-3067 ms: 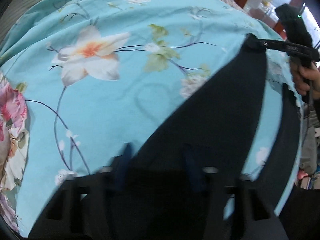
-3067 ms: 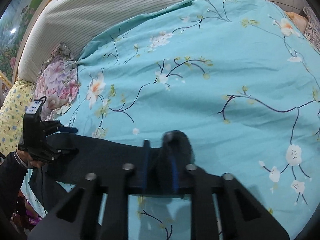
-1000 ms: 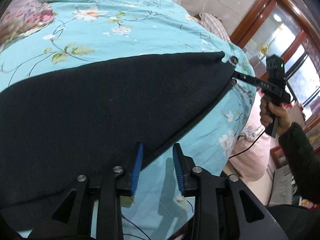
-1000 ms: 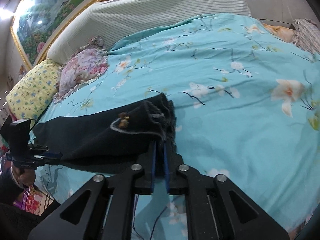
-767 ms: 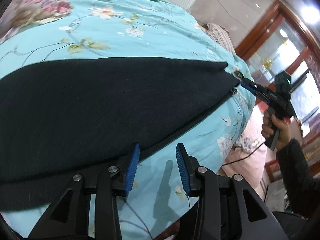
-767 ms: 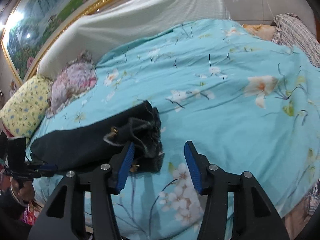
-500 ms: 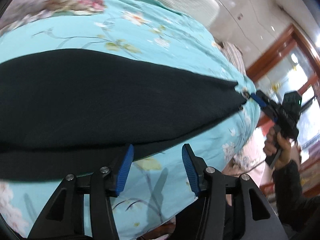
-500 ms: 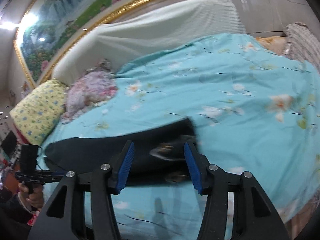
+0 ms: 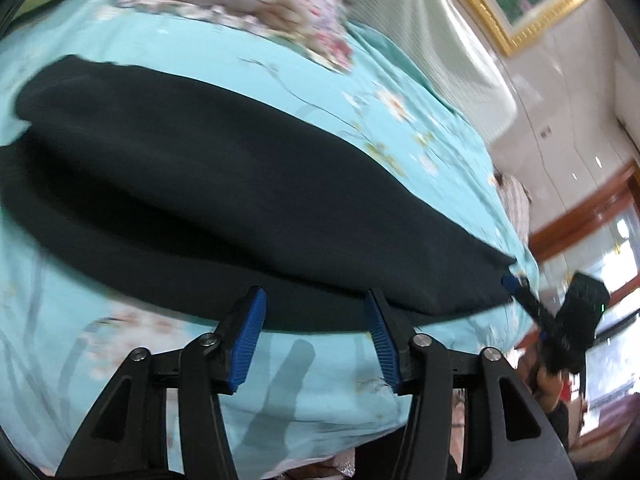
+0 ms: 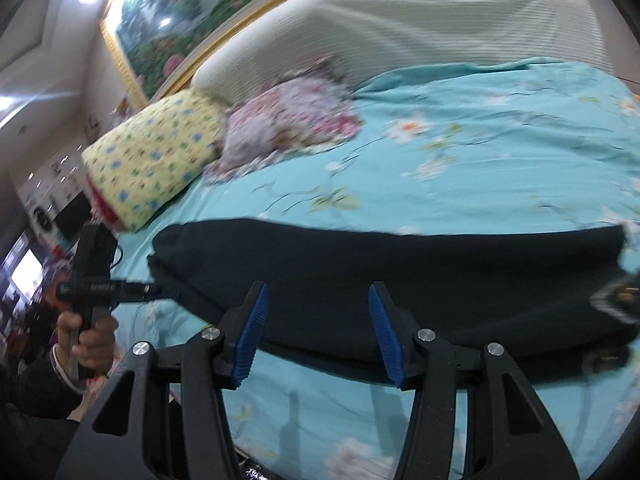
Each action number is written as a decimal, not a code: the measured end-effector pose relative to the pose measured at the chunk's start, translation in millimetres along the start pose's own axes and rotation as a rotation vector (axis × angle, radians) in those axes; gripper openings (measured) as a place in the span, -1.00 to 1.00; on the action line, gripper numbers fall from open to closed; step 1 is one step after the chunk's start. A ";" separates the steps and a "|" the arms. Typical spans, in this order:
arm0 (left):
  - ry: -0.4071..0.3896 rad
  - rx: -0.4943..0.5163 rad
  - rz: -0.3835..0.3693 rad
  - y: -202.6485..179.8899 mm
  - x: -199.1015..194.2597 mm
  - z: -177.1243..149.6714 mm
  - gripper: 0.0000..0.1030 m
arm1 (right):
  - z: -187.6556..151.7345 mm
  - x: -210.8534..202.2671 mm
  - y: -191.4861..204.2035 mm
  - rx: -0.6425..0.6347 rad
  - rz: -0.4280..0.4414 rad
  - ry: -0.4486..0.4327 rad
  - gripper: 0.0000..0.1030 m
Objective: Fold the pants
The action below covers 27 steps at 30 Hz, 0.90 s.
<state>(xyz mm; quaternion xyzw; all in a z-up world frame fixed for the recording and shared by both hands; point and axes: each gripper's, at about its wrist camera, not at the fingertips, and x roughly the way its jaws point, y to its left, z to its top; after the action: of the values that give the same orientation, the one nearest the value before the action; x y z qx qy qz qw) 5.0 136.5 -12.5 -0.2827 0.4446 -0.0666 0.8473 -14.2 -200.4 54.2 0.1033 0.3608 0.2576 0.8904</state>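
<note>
Surroundings: floral pillow and yellow dotted pillow sit at the head of the bed, against a ribbed cream headboard. A gold-framed landscape painting hangs above it. Neither pillow touches the garment; bare quilt lies between them.

Pants: lying lengthwise near the front edge of the bed, on a turquoise quilt printed with blossoms and thin branch lines. The legs appear laid one over the other, a lower dark layer showing along the near edge. Fabric is matte, near-black, a soft weave. The outline is a long flat band; the waist end at right is bunched, with a pale inner trim and a small metallic fastening visible. Focus there is poor, so the fastening type is uncertain.

Left gripper: fingers spread wide, blue ribbed pads empty, poised over the near edge of the pants without gripping it.

Right gripper: likewise spread, holding nothing, hovering above the mid-length of the garment.

In the left view the other tool's tip sits close to the tapered far corner of the cloth; contact cannot be judged.

Quilt surface: smooth, slight wrinkles, gripper shadows falling on the near strip.
</note>
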 end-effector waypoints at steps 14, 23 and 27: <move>-0.091 -0.226 0.100 84.6 -35.0 36.5 0.18 | -2.9 96.2 97.3 -0.204 0.143 0.167 0.04; -0.131 -0.405 0.111 122.6 -31.6 59.3 0.18 | -11.7 160.4 141.8 -0.440 0.052 0.310 0.04; -0.156 -0.450 0.112 128.7 -33.1 64.0 0.06 | -16.1 170.1 143.5 -0.480 0.018 0.318 -0.07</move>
<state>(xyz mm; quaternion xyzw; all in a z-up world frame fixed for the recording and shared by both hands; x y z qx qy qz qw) 18.0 282.5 -29.6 -0.4434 0.3964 0.1033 0.7972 22.7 11.7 -4.6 -0.1489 0.4238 0.3566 0.8192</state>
